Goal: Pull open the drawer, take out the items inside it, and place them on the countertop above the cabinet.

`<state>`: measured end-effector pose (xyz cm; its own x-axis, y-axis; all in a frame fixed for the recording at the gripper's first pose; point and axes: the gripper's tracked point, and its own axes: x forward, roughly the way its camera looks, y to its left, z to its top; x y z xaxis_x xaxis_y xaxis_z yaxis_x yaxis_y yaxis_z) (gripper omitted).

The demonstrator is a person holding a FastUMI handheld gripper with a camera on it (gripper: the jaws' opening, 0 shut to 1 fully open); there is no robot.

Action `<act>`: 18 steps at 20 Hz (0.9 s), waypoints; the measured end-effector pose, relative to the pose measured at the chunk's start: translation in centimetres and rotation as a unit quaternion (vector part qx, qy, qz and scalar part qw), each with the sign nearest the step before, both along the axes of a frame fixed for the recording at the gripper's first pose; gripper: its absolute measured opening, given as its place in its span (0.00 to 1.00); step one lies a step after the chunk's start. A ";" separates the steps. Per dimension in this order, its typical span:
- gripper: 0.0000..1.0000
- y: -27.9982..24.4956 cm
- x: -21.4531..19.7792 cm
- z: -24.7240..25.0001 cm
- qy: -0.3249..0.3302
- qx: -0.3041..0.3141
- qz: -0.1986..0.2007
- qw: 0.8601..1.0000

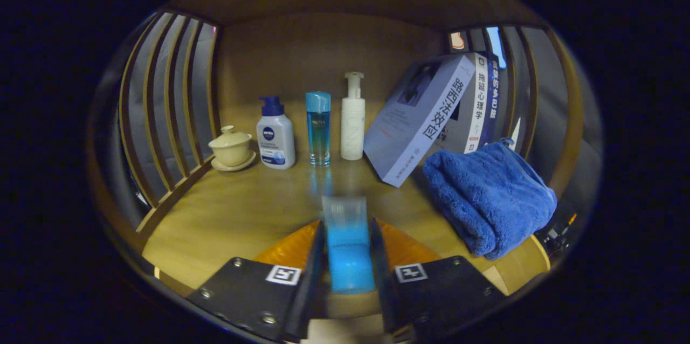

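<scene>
My gripper (347,249) is shut on a blue tube (346,241) with a clear cap, both fingers pressing its sides. The tube stands upright between the fingers, over the near part of the wooden countertop (242,209). Whether the tube's base touches the wood is hidden by the fingers. A folded blue towel (488,201) lies on the countertop to the right of the fingers, overhanging the front corner.
Beyond the fingers, at the back, stand a lidded cream cup on a saucer (232,148), a white pump bottle with a blue cap (275,133), a tall blue bottle (318,127) and a white pump bottle (352,117). Books (426,117) lean at the right. Slatted wooden sides (161,107) flank the shelf.
</scene>
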<state>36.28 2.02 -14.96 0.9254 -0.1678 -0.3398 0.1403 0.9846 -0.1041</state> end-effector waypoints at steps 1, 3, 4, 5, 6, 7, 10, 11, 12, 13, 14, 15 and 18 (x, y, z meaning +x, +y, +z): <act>0.71 0.0 0.0 -0.2 0.001 -0.002 0.001 1.000; 0.85 0.4 -1.2 -0.8 0.013 0.002 0.017 1.000; 0.93 0.5 -2.4 -0.6 0.014 0.006 0.026 1.000; 1.00 0.5 -3.4 0.1 0.012 0.006 0.034 0.999; 0.98 0.4 -5.0 0.8 0.006 0.006 0.042 0.999; 0.98 0.0 -6.4 1.4 0.003 0.000 0.046 0.999; 0.99 -0.7 -12.3 3.6 -0.025 0.002 0.060 0.998; 0.99 -1.0 -14.3 4.1 -0.032 0.003 0.064 0.997; 0.98 -1.4 -16.2 4.4 -0.037 0.002 0.065 0.997; 0.98 -1.9 -18.2 4.2 -0.037 0.001 0.065 0.997; 0.98 -2.5 -20.1 4.1 -0.040 0.000 0.060 0.997; 0.98 -2.9 -21.9 3.6 -0.043 0.002 0.055 0.998; 0.98 -3.7 -26.8 1.4 -0.046 0.001 0.054 0.997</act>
<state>9.51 -1.68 -13.60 0.9652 -0.0641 -0.2535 0.0416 0.9948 -0.0934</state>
